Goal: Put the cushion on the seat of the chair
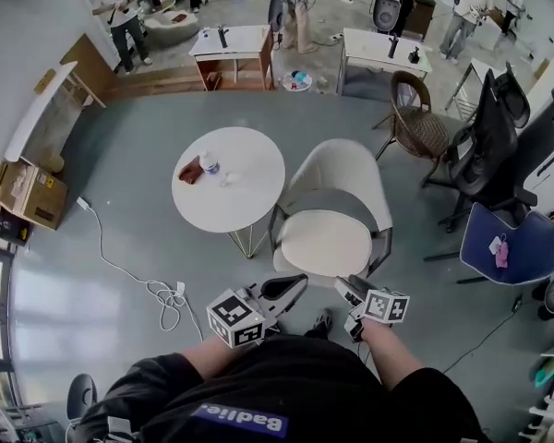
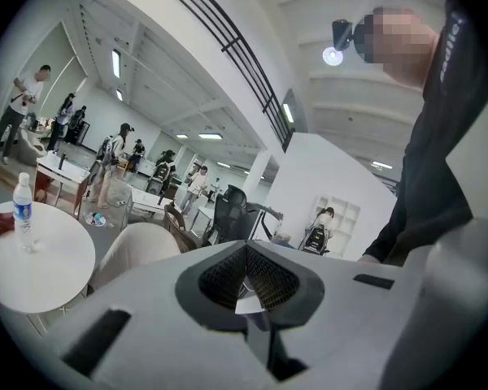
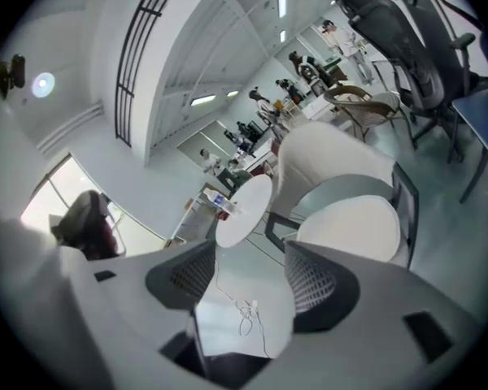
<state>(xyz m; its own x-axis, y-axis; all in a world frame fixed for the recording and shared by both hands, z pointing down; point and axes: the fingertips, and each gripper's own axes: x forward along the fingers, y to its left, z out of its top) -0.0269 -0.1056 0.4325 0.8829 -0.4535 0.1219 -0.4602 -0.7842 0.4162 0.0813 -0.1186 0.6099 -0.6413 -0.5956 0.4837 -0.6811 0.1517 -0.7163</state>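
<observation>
A cream chair (image 1: 343,178) stands in the middle of the head view, and a round off-white cushion (image 1: 325,242) lies flat on its seat. The right gripper view shows the same cushion (image 3: 354,227) inside the chair (image 3: 329,154). Both grippers hover just in front of the seat's near edge, apart from the cushion. My left gripper (image 1: 293,289) is shut with its pads together (image 2: 246,279) and nothing between them; it points upward past the chair back (image 2: 138,249). My right gripper (image 1: 349,292) is open (image 3: 248,287), with bare floor showing through the gap.
Left of the chair stands a round white table (image 1: 249,197) with a water bottle (image 1: 210,164) and a red cloth (image 1: 191,170). A white cable (image 1: 162,295) trails on the floor. A wicker chair (image 1: 417,123), black office chairs (image 1: 494,141) and a blue chair (image 1: 512,247) stand at right. People stand at the back.
</observation>
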